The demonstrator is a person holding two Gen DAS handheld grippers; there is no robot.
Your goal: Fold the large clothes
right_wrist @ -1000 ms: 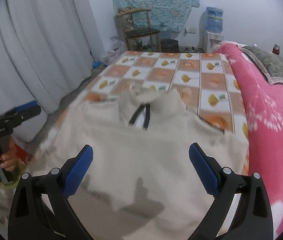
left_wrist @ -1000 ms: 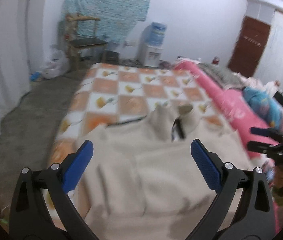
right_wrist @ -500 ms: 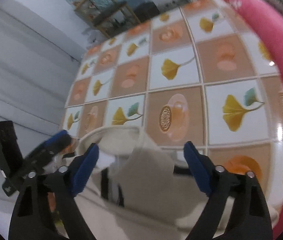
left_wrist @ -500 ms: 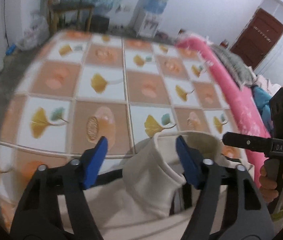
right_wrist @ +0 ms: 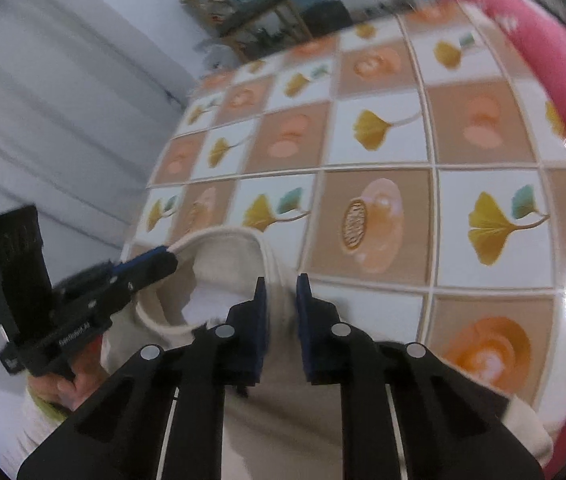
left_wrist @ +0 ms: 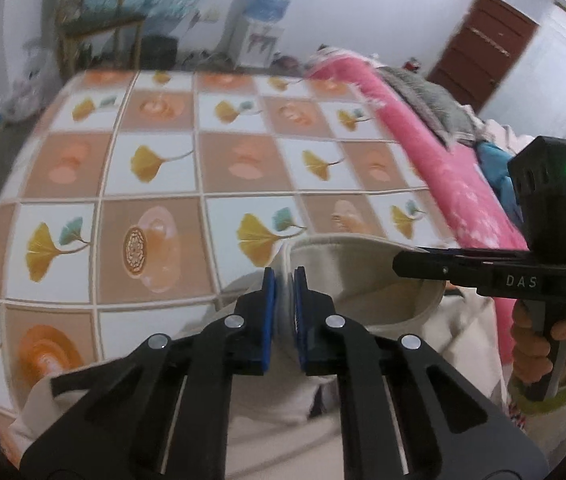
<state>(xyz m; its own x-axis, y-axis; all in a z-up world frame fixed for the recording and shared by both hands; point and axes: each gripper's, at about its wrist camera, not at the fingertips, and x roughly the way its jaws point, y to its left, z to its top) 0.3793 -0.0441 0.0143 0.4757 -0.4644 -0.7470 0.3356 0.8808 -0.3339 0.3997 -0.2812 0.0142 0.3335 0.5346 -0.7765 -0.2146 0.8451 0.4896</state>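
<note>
- Bed under a checked sheet (left_wrist: 155, 216) of orange and white squares printed with yellow leaves; rolled pink blanket (left_wrist: 435, 160) along the sheet's right edge, grey curtain (right_wrist: 43, 120) off its left edge.
- Beyond the sheet's far end: one wooden chair (left_wrist: 95, 28), one water dispenser (left_wrist: 263, 32), one brown door (left_wrist: 487, 48) further right (all blurred).
- One cream garment (left_wrist: 363, 280) at the sheet's near end, open collar facing the far end.
- Two grippers, one per hand.
- Left gripper (left_wrist: 283, 276): blue fingers (left_wrist: 269, 308) closing, nearly together, pinching the collar's left edge between them.
- Right gripper (right_wrist: 281, 284): fingers (right_wrist: 303, 304) closing, narrow gap, cream cloth of the collar's right side clamped between.
- Seen from the left wrist: right gripper (left_wrist: 415, 266) lying across the collar's right rim, held by a hand (left_wrist: 539, 332) in a green cuff.
- Seen from the right wrist: left gripper (right_wrist: 163, 258) at the collar's left rim.
</note>
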